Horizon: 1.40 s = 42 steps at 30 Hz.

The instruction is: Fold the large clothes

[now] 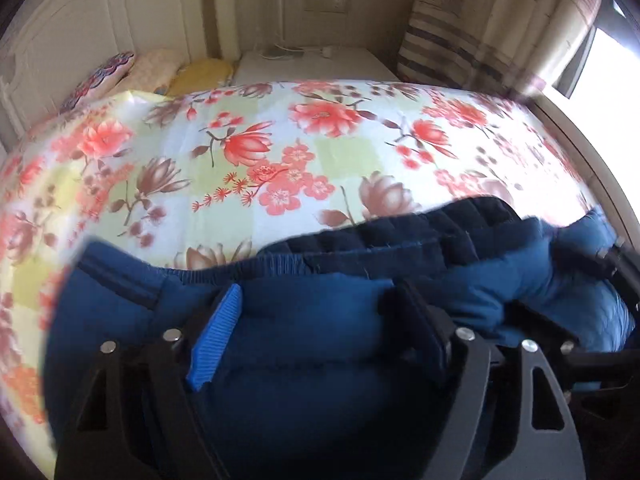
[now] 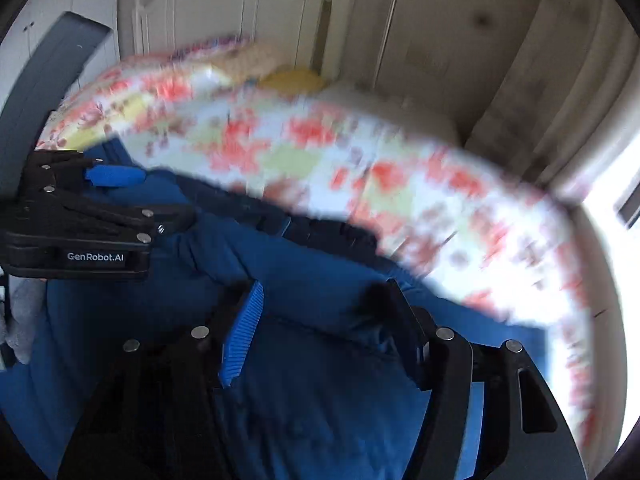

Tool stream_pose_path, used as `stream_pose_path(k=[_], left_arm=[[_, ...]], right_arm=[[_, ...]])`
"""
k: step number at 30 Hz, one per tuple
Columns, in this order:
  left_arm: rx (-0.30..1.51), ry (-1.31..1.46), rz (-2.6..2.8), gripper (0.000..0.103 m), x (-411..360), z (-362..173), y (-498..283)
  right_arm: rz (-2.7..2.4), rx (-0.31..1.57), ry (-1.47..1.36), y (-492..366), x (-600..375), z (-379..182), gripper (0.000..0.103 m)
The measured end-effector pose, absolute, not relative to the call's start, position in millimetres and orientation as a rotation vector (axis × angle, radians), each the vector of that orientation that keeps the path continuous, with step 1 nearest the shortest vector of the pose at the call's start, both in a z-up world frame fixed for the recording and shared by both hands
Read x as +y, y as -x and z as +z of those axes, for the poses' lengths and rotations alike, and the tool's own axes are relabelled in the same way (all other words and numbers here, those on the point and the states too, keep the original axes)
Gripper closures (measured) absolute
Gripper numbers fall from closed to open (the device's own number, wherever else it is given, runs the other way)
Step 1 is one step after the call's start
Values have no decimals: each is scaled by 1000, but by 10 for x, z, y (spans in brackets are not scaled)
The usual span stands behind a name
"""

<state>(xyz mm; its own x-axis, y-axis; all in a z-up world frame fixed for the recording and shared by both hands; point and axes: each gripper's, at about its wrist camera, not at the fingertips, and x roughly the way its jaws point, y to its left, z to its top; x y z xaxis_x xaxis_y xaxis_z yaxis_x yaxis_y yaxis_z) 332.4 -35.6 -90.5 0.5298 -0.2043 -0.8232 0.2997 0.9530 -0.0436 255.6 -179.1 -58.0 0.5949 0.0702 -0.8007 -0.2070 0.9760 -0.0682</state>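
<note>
On the floral bed [image 1: 280, 128], both tongs [image 1: 316, 332] [image 2: 320, 332] grip the blue jacket [image 1: 312, 360].

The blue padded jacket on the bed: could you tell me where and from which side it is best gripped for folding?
Grip the blue jacket along its thick top edge, by the dark ribbed collar, coming in low from the near side of the flowered bedspread. That edge is bunched and raised towards the cameras, so fingers can close around it. The left gripper and right gripper already straddle padding there.
</note>
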Motion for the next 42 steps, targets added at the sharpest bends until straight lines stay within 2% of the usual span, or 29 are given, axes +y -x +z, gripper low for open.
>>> stream_pose_path(k=[6, 15, 19, 22, 26, 32, 36, 38, 42], left_arm=[[914, -134, -267, 18, -345, -959, -3254], [913, -106, -242, 8, -299, -982, -3287], [922, -52, -254, 7, -218, -988, -3313], [925, -34, -255, 6, -196, -989, -3317], [929, -23, -249, 5, -178, -995, -3326], [930, -11, -257, 4, -172, -991, -3324], [931, 4, -265, 3, -157, -990, -3324], [930, 13, -269, 2, -148, -987, -3324], [941, -16, -249, 2, -195, -990, -3337]], right_arm=[[171, 900, 158, -2502, -1803, -623, 40], [142, 960, 187, -2594, -1767, -455, 42], [130, 832, 155, -2540, -1677, -169, 42], [100, 932, 253, -2726, -1523, -583, 39], [87, 903, 347, -2690, -1433, -554, 40], [-80, 872, 151, -2547, -2370, -343, 40], [-195, 903, -162, -2423, -3286, -564, 40], [-142, 909, -275, -2414, -3432, -669, 39], [-210, 924, -79, -2473, -3121, -667, 39]])
